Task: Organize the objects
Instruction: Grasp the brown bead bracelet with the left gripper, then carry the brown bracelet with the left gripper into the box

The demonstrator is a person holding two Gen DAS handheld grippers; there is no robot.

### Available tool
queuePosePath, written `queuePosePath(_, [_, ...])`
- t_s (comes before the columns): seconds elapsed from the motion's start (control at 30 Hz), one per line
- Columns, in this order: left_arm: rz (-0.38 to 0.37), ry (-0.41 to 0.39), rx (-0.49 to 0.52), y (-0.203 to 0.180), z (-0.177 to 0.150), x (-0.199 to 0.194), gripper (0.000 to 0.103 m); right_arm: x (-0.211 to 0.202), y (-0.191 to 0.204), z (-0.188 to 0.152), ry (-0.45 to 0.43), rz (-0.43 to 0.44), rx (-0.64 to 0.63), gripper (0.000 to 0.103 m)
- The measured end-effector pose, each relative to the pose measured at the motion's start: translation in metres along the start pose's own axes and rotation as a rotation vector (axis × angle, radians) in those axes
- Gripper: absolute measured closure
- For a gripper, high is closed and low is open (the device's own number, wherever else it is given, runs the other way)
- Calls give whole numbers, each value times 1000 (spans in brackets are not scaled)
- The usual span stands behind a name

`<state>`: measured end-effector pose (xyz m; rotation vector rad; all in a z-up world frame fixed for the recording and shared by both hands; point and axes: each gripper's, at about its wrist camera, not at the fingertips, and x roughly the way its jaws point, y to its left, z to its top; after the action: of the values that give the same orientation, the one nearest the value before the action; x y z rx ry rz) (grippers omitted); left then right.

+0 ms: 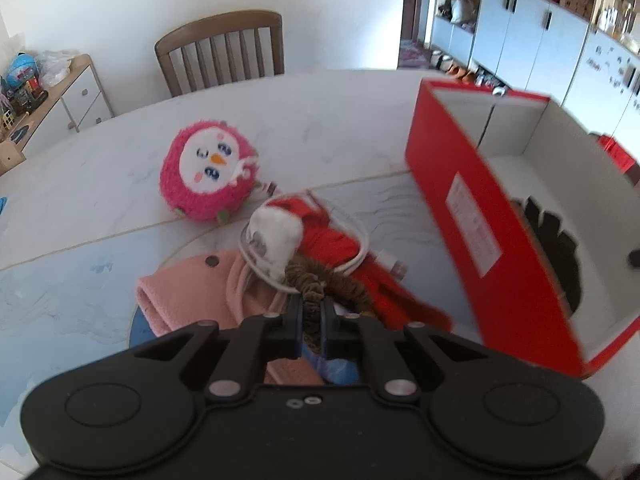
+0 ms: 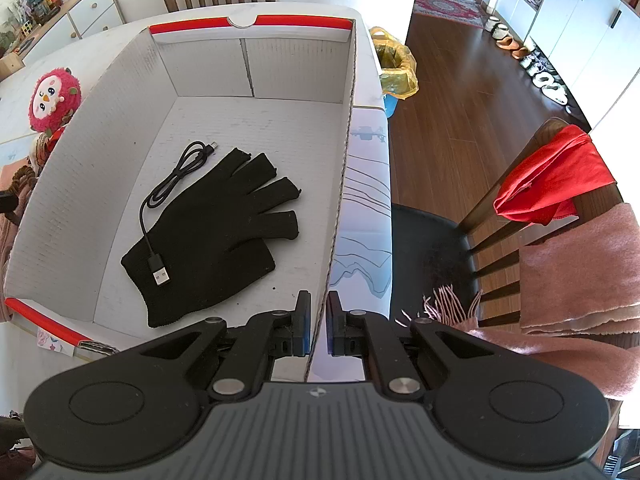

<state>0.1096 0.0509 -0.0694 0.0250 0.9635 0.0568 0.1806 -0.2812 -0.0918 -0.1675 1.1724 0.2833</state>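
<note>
My left gripper (image 1: 312, 312) is shut on a brown scrunchie (image 1: 316, 280) above a heap of a pink cloth (image 1: 192, 292), a red cloth (image 1: 340, 240), a white charger (image 1: 272, 236) and its white cable (image 1: 360, 248). A pink plush penguin (image 1: 208, 168) lies behind the heap. The red box (image 1: 472, 216) stands at the right. In the right wrist view my right gripper (image 2: 318, 320) straddles the box's right wall (image 2: 344, 160), its jaws close on either side. A black glove (image 2: 216, 236) and a black USB cable (image 2: 168, 192) lie in the box.
A wooden chair (image 1: 224, 52) stands behind the white table (image 1: 80, 168). Another chair (image 2: 520, 208) at the right carries a red cloth (image 2: 556, 176) and a pink scarf (image 2: 580, 272). A yellow bag (image 2: 396, 64) sits beyond the table edge.
</note>
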Motion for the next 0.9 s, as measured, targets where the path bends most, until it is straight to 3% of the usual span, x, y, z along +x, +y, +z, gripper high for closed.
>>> queuePosePath(0.5, [-182, -176, 22, -32, 52, -71, 98, 1, 0, 0, 2, 5, 1, 96])
queuePosePath(0.73, [-261, -209, 98, -69, 71, -74, 98, 1, 0, -1, 0, 9, 0, 96])
queuePosePath(0.9, [-316, -188, 142, -99, 83, -59, 98, 1, 0, 0, 0, 7, -6, 96])
